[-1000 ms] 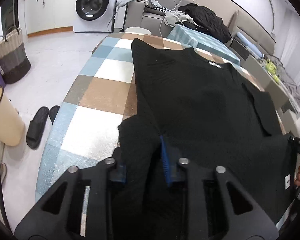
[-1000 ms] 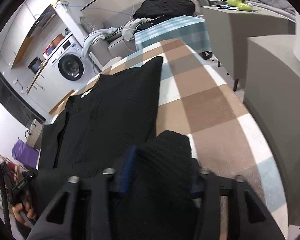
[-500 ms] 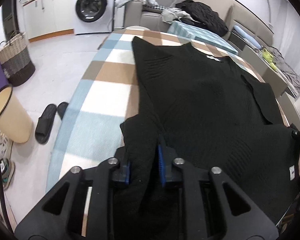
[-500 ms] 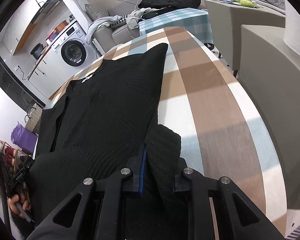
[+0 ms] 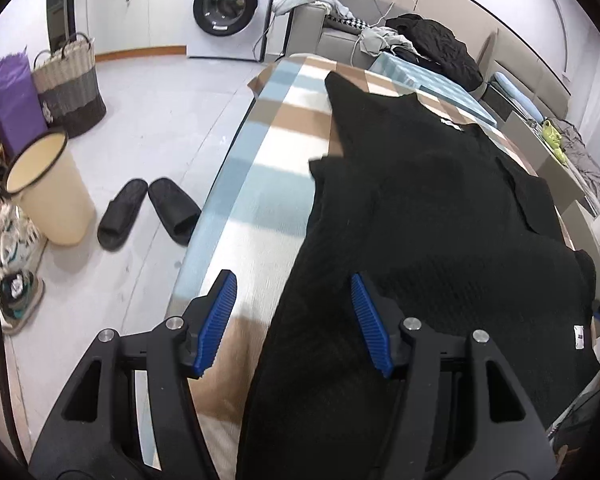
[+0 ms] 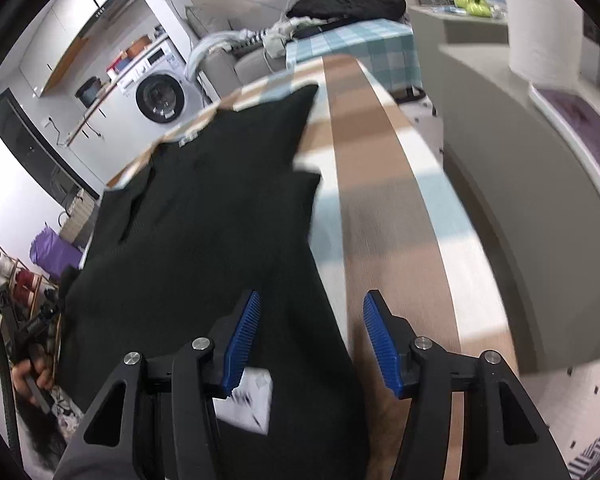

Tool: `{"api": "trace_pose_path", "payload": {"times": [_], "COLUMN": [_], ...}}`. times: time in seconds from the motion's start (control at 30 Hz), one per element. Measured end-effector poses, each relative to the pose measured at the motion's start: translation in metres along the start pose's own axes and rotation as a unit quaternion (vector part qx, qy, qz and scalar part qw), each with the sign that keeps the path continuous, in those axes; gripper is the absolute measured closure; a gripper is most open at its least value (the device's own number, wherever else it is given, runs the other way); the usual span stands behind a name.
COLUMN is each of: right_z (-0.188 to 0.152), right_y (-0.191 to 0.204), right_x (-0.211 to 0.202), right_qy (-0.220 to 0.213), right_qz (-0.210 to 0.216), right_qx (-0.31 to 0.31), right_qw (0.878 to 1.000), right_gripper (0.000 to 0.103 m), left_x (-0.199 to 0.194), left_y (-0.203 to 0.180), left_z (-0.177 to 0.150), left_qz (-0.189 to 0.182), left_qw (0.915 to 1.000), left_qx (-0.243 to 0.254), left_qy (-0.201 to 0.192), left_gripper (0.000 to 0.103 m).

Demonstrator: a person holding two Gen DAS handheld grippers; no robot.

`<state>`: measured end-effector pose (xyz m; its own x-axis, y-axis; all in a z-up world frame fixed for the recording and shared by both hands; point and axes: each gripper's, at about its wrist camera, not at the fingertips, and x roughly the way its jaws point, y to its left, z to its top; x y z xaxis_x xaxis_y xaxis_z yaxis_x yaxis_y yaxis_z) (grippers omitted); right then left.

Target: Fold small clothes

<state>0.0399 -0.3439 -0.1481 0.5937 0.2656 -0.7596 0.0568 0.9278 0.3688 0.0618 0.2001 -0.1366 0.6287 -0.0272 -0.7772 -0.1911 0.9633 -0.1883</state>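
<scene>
Fingers of the left gripper [image 5: 292, 312] stand apart, having just been opening, with the edge of the black sweater [image 5: 440, 232] under the gap and nothing pinched. The right gripper [image 6: 310, 332] has likewise just been opening; its blue pads [image 6: 242, 338] hang over the sweater's other edge without pressing it. The sweater lies flat on the checked worktop [image 5: 260, 184].

Matt black knit sweater [image 5: 440, 216]; smooth checked tablecloth [image 5: 260, 184]; ribbed blue gripper pads [image 5: 216, 324], glossy floor [image 5: 160, 120]
</scene>
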Motion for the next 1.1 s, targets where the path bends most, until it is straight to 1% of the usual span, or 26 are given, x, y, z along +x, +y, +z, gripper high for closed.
{"api": "trace_pose_path", "payload": {"times": [0.07,0.17,0.2,0.23,0.27,0.3,0.33,0.37,0.4,0.43,0.5,0.57,0.67,0.77,0.8,0.93,1.03,1.1], "right_z": [-0.011,-0.019,-0.021,-0.023,-0.025,-0.025,-0.026,-0.027,-0.029,-0.029,-0.029,-0.025,-0.011,0.01,0.018,0.046,0.064,0.071], "right_y": [0.0,0.005,0.007,0.009,0.011,0.013,0.015,0.02,0.022,0.024,0.027,0.027,0.024,0.027,0.027,0.029,0.026,0.02], "right_x": [0.0,0.003,0.005,0.006,0.007,0.007,0.007,0.007,0.007,0.005,-0.005,-0.02,-0.038,-0.041,-0.037,-0.014,0.012,0.028], "right_qy": [0.001,0.001,0.001,0.001,0.001,-0.001,-0.003,-0.003,-0.003,-0.005,-0.022,-0.052,-0.096,-0.124,-0.126,-0.125,-0.112,-0.097], "right_qz": [0.008,0.014,0.014,0.011,0.008,0.004,0.006,0.002,-0.001,-0.001,0.01,0.015,0.031,0.037,0.038,0.015,-0.001,-0.014], "right_qx": [-0.009,-0.027,-0.034,-0.042,-0.048,-0.055,-0.065,-0.085,-0.096,-0.105,-0.113,-0.111,-0.091,-0.073,-0.064,-0.041,-0.02,-0.004], "right_qw": [1.0,1.0,0.999,0.999,0.999,0.998,0.998,0.996,0.995,0.994,0.993,0.992,0.991,0.989,0.989,0.991,0.993,0.995], "right_gripper": [0.048,0.048,0.048,0.048,0.048,0.054,0.071,0.078,0.09,0.097,0.098,0.098,0.098,0.098,0.098,0.098,0.098,0.098], "left_x": [0.001,0.004,0.004,0.005,0.008,0.007,0.008,0.006,0.002,-0.001,-0.01,-0.02,-0.029,-0.025,-0.022,0.003,0.034,0.052], "left_y": [0.0,-0.004,-0.007,-0.008,-0.011,-0.013,-0.015,-0.014,-0.014,-0.014,-0.015,-0.017,-0.023,-0.029,-0.031,-0.036,-0.042,-0.043], "left_z": [-0.006,-0.01,-0.012,-0.012,-0.013,-0.014,-0.012,-0.012,-0.011,-0.01,-0.006,0.0,0.017,0.042,0.051,0.085,0.1,0.102], "left_qz": [0.0,0.002,-0.001,-0.002,-0.003,0.005,0.003,-0.004,-0.01,-0.013,-0.016,-0.02,-0.027,-0.026,-0.028,-0.024,-0.012,-0.006], "left_qw": [1.0,0.9997,0.9996,0.9995,0.9992,0.999,0.9989,0.999,0.9993,0.9994,0.9994,0.9991,0.998,0.9971,0.9968,0.9968,0.9983,0.9989], "left_qx": [0.002,0.013,0.018,0.021,0.026,0.035,0.037,0.036,0.031,0.029,0.032,0.03,0.03,0.027,0.025,0.02,0.027,0.034], "left_qy": [0.009,0.021,0.021,0.023,0.03,0.027,0.029,0.028,0.02,0.013,-0.005,-0.022,-0.048,-0.066,-0.07,-0.074,-0.051,-0.031], "left_gripper": [0.046,0.047,0.052,0.061,0.065,0.072,0.088,0.094,0.097,0.097,0.098,0.098,0.098,0.098,0.098,0.098,0.098,0.098]}}
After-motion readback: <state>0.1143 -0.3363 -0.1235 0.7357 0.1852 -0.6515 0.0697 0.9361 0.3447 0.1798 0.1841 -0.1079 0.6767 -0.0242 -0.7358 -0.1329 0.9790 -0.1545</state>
